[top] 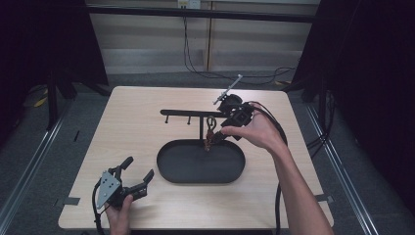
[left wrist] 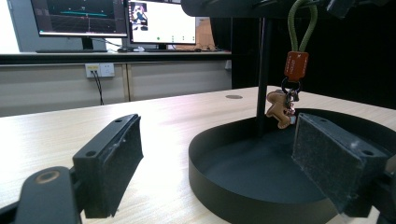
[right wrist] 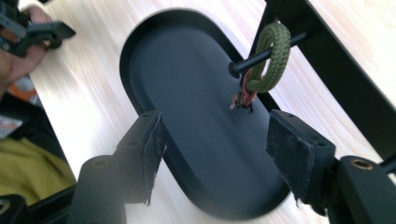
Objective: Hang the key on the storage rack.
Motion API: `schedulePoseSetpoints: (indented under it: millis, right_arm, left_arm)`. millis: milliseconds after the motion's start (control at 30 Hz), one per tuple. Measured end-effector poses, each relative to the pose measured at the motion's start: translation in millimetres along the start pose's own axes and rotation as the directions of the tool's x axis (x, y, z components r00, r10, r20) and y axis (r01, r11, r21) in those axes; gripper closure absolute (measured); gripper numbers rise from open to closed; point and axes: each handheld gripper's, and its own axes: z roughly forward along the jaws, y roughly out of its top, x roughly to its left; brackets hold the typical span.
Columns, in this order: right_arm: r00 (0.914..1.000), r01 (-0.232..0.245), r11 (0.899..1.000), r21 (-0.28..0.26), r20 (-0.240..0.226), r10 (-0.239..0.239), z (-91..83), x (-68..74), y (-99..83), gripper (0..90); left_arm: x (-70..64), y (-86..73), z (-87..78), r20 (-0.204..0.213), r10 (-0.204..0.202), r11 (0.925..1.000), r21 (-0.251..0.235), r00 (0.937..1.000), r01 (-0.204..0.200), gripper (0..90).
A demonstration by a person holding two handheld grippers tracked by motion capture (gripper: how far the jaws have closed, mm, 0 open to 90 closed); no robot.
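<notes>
Keychain [top: 210, 133] hangs by its green cord loop [right wrist: 273, 56] from a peg [right wrist: 266, 53] on the black stand's crossbar [top: 191, 113], above the right end of the oval tray [top: 169, 169] on the bench [top: 132, 132]. Long axis of the keychain is vertical: loop on top, orange tag [left wrist: 296, 65] below it, small brown figure charm [left wrist: 279, 108] lowest, hanging clear above the tray floor. Right gripper [top: 226, 131] sits just beside the loop, fingers [right wrist: 294, 156] spread wide and empty; loop lies ahead of and slightly beyond the gap. Left gripper [top: 134, 178] rests near the bench's front-left, well apart, fingers [left wrist: 114, 158] wide open, holding nothing. Right hand [top: 257, 129] is plainly nearer. Judgement: any grasp must approach across the peg's axis, and removal would mean sliding the loop along the peg toward its free tip.
</notes>
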Motion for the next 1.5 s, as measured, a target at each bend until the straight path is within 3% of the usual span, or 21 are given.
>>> schedulePoseSetpoints:
  millis: [267, 400, 533, 700, 733, 767, 833, 900, 967, 1067, 1133, 1233, 1300, 1433, 1500]
  right_arm:
    - [0.9987, 0.005, 0.993, -0.120, 0.051, 0.001, 10.1, 8.3, -18.5, 37.2]
    - [0.9982, -0.004, 0.980, -0.199, 0.058, 0.016, 15.9, 12.5, -31.6, 37.7]
    - [0.9959, 0.006, 0.977, -0.215, 0.089, 0.014, 26.5, 18.8, -43.8, 37.5]
    - [0.9965, -0.011, 0.954, -0.301, 0.075, 0.035, 29.5, 22.6, -61.4, 36.2]
    - [0.9949, -0.015, 0.949, -0.314, 0.091, 0.046, 29.8, 22.8, -65.7, 35.7]
    - [0.9941, -0.021, 0.940, -0.340, 0.093, 0.056, 30.9, 23.0, -70.0, 35.6]
    - [0.9967, -0.019, 0.937, -0.349, 0.067, 0.045, 36.0, 23.7, -76.9, 33.8]
    - [0.9954, -0.027, 0.928, -0.372, 0.075, 0.059, 40.9, 25.4, -85.6, 33.2]
    - [0.9955, -0.040, 0.909, -0.414, 0.062, 0.072, 46.0, 26.3, -95.7, 33.1]
    - [0.9939, -0.043, 0.895, -0.443, 0.072, 0.083, 54.7, 26.5, -109.2, 33.5]
    - [0.9888, -0.035, 0.890, -0.454, 0.113, 0.097, 60.4, 28.3, -117.6, 31.3]
    - [0.9906, -0.073, 0.858, -0.509, 0.063, 0.122, 66.9, 27.7, -131.5, 28.6]
    - [0.9850, -0.085, 0.836, -0.542, 0.081, 0.152, 70.8, 29.0, -140.2, 25.3]
    - [0.9718, -0.108, 0.808, -0.579, 0.110, 0.209, 80.4, 30.8, -158.4, 23.0]
    - [0.9658, -0.126, 0.781, -0.612, 0.104, 0.237, 85.6, 30.7, -168.7, 21.6]
  left_arm:
    - [-0.1, 0.0, -0.1, -0.003, -0.001, 1.0000, 0.000, 1.0000, 0.001, 15.7]
    - [0.0, 0.0, 0.0, 0.000, 0.000, 1.0000, 0.000, 1.0000, 0.000, 15.7]
    - [0.0, 0.0, -0.1, -0.002, 0.000, 1.0000, 0.001, 1.0000, 0.000, 15.7]
    - [0.0, 0.0, 0.0, -0.003, 0.000, 1.0000, 0.000, 1.0000, 0.000, 15.7]
    - [0.0, 0.0, 0.0, -0.003, -0.001, 1.0000, 0.000, 1.0000, 0.001, 15.7]
    - [0.0, 0.0, 0.0, -0.001, 0.000, 1.0000, 0.000, 1.0000, 0.000, 15.7]
    - [0.3, 0.1, -0.3, -0.006, 0.005, 1.0000, 0.001, 1.0000, -0.005, 15.7]
    - [0.0, 0.0, 0.0, 0.000, -0.001, 1.0000, 0.000, 1.0000, 0.001, 15.7]
    - [0.3, 0.1, 0.0, 0.000, 0.004, 1.0000, 0.001, 1.0000, -0.004, 15.7]
    - [0.2, 0.1, -0.1, -0.003, 0.003, 1.0000, 0.001, 1.0000, -0.003, 15.7]
    - [0.3, 0.1, -0.1, -0.001, 0.004, 1.0000, 0.001, 1.0000, -0.004, 15.7]
    - [0.0, 0.0, -0.1, -0.003, -0.001, 1.0000, 0.001, 1.0000, 0.001, 15.7]
    - [0.3, 0.1, -0.3, -0.007, 0.005, 1.0000, 0.001, 1.0000, -0.005, 15.7]
    - [0.1, 0.0, 0.1, 0.001, 0.001, 1.0000, 0.000, 1.0000, -0.001, 15.7]
    - [0.1, 0.1, -0.3, -0.008, 0.003, 1.0000, 0.000, 1.0000, -0.003, 15.7]
